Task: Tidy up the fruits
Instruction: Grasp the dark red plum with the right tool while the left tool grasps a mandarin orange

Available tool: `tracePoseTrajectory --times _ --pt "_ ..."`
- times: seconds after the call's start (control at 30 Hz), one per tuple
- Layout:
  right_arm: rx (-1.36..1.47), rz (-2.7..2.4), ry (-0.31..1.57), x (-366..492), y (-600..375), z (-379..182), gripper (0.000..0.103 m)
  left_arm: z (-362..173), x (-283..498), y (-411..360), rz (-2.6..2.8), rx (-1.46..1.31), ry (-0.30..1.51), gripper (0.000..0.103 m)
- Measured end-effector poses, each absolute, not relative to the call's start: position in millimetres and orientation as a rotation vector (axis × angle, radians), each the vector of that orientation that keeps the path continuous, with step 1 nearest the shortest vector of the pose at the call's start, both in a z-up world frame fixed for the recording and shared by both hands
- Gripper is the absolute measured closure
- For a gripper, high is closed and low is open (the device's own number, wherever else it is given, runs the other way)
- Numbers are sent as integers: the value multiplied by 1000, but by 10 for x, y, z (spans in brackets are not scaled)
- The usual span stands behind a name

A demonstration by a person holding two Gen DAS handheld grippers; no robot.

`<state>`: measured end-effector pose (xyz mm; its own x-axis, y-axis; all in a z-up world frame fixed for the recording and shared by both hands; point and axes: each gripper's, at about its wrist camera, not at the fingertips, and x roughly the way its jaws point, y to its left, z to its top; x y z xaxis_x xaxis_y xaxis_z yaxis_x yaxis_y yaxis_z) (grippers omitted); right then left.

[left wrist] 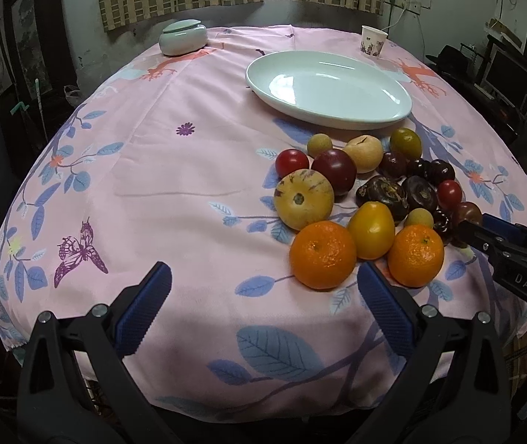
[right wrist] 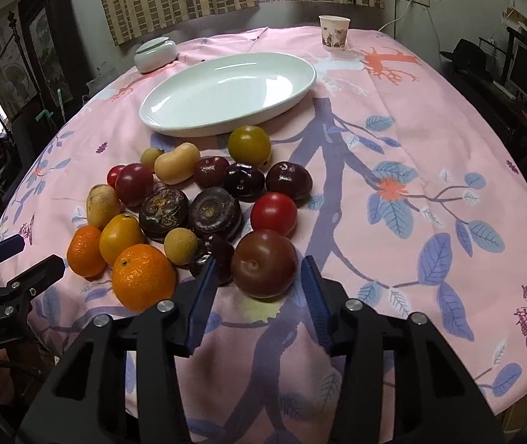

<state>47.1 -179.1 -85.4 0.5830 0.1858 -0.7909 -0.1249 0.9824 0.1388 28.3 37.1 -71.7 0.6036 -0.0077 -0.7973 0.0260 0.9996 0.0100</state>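
Observation:
A pile of several fruits lies on the pink cloth in front of an empty pale green oval plate (left wrist: 328, 88) (right wrist: 226, 92). It holds two oranges (left wrist: 322, 254) (right wrist: 143, 276), a yellow tomato (left wrist: 371, 230), a speckled yellow melon (left wrist: 303, 199), red tomatoes (right wrist: 274, 214) and dark plums. My left gripper (left wrist: 263, 288) is open and empty, just left of the nearer orange. My right gripper (right wrist: 259, 275) is open, its fingers on either side of a dark brown-red tomato (right wrist: 264, 263) without closing on it.
A lidded pale green jar (left wrist: 183, 37) (right wrist: 155, 53) and a paper cup (left wrist: 373, 41) (right wrist: 334, 32) stand at the table's far edge. Curtains and a window are behind. Furniture and a monitor stand at the right.

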Motion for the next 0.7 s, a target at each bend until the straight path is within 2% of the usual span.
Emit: tracePoseTrajectory --times 0.2,0.47,0.53,0.63,0.7 --pt "128 203 915 541 -1884 -903 65 -834 388 319 -40 18 947 2" --pt "104 205 823 202 -1883 -562 65 -873 429 235 -65 26 946 2" --pt "101 204 823 156 -1891 -541 65 -894 443 198 -63 33 948 6" --pt "98 209 827 124 -1892 -548 65 -924 466 170 -80 25 961 24" --pt "100 211 832 124 -1894 -561 65 -956 474 150 -126 -1 981 49"
